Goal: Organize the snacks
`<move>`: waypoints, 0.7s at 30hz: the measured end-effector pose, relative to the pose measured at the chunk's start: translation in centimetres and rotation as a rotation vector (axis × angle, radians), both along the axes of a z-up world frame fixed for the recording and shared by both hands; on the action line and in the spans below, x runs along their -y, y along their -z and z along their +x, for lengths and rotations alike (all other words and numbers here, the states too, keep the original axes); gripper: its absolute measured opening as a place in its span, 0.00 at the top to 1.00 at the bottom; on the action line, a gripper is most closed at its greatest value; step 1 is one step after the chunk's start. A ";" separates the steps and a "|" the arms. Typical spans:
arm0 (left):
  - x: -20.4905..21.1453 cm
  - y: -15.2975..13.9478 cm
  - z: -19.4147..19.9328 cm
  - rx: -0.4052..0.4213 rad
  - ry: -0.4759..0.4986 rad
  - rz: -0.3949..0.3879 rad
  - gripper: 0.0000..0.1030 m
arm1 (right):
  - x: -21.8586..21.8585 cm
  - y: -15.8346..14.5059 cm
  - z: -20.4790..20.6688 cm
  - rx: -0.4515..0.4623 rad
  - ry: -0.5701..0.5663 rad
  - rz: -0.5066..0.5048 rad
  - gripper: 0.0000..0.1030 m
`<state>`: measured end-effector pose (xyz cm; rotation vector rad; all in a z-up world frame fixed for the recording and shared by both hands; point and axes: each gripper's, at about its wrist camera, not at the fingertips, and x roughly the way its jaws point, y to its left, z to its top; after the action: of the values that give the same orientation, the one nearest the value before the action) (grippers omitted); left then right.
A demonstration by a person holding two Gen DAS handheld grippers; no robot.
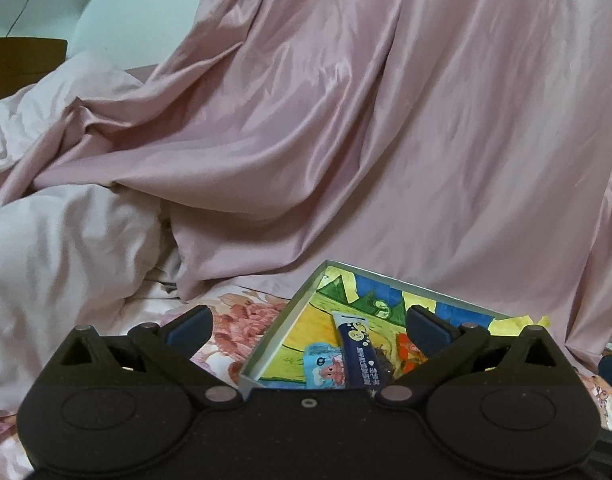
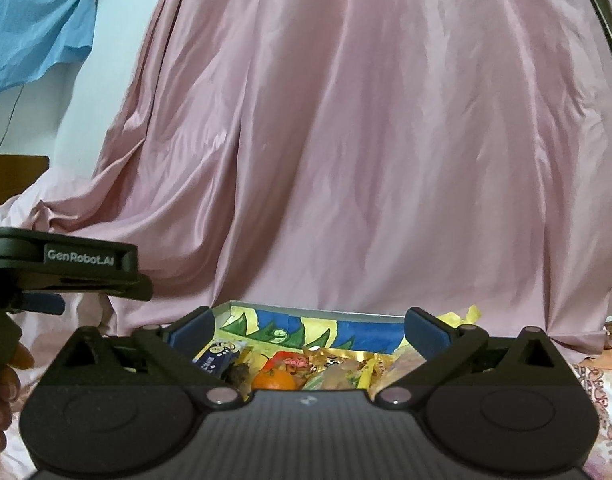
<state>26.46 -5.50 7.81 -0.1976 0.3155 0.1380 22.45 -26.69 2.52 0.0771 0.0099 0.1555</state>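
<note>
With the left gripper [image 1: 306, 326] and right gripper [image 2: 308, 326] both spread wide and empty, the snacks, among them a tangerine [image 2: 274, 380] and a navy packet [image 1: 364, 354], already lie in the painted box [image 2: 306, 314], so little seems left.

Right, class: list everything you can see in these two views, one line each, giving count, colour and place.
Tray: one, painted yellow, green and blue, on the bed.
Snack packets: several, mixed colours, in the tray.
Dark blue packet: one, in the tray.
Orange fruit: one, in the tray.
Pink sheet: one, draped behind the tray.
Floral bedspread: one, under the tray.
Blue cloth: one, upper left.
Left gripper: black, jaws open, empty.
Right gripper: black, jaws open, empty.
</note>
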 end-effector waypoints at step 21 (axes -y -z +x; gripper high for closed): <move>-1.5 1.4 -8.2 0.003 -0.011 0.026 0.01 | 0.6 -0.4 -6.9 0.020 0.022 0.008 0.00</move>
<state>18.29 -3.97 6.45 -0.1740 0.3094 0.1526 15.60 -27.25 2.91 0.0841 -0.0113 0.1338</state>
